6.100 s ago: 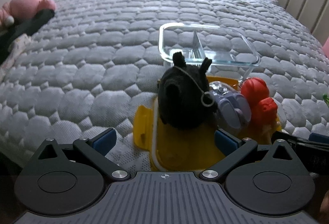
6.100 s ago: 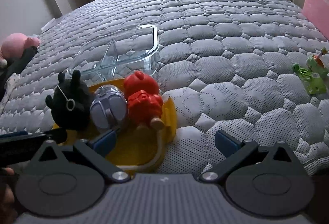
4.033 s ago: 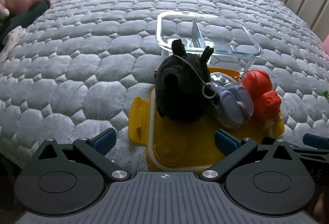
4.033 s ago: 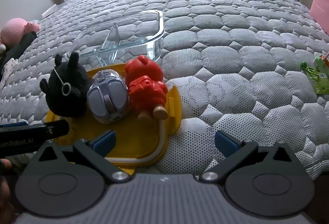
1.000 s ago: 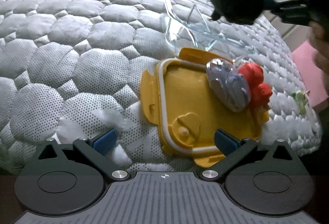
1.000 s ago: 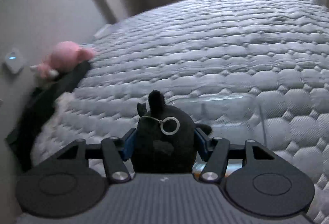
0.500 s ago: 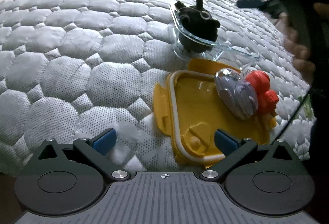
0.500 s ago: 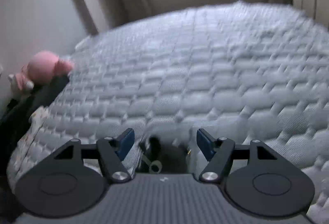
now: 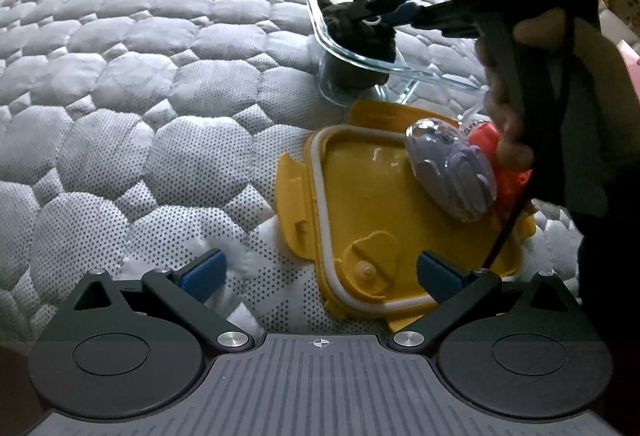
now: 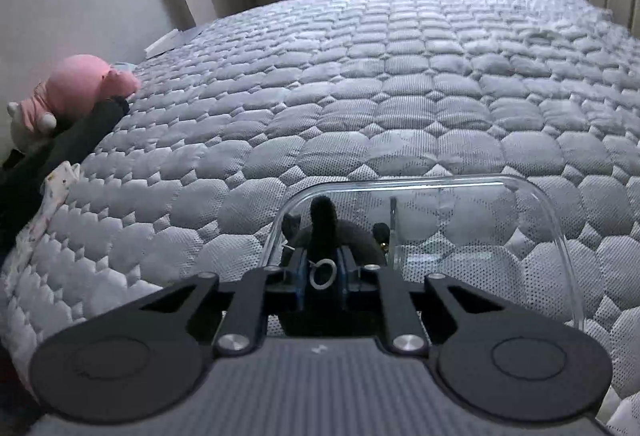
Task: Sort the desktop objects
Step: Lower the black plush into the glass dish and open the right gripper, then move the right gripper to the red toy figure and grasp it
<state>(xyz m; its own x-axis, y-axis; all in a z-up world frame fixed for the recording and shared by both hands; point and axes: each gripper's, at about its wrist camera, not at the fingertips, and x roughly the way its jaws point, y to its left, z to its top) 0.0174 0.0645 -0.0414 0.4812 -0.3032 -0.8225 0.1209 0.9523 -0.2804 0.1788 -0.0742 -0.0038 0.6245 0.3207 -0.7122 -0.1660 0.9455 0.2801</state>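
Note:
The black plush toy (image 9: 360, 35) (image 10: 320, 220) sits in the left compartment of the clear glass container (image 9: 400, 65) (image 10: 560, 236) on the quilted bed. My right gripper (image 9: 376, 15) (image 10: 322, 276) reaches down onto its top. The jaws are closing and stand narrow, with the plush and its white ring between the blue pads. A hand (image 9: 504, 75) holds that gripper. In front lies the yellow lid (image 9: 360, 203), carrying a grey-purple toy (image 9: 452, 175) and a red toy (image 9: 486, 135). My left gripper (image 9: 320, 268) stands open and holds nothing, low over the lid's near edge.
A pink plush (image 10: 80, 83) and a dark garment (image 10: 60, 147) lie at the bed's left edge. The grey quilt (image 10: 400, 95) stretches far beyond the container. The right compartment of the glass container holds nothing.
The right gripper let the black plush drop into the container, then came down and narrowed its jaws on the toy's top. The left gripper stayed over the lid.

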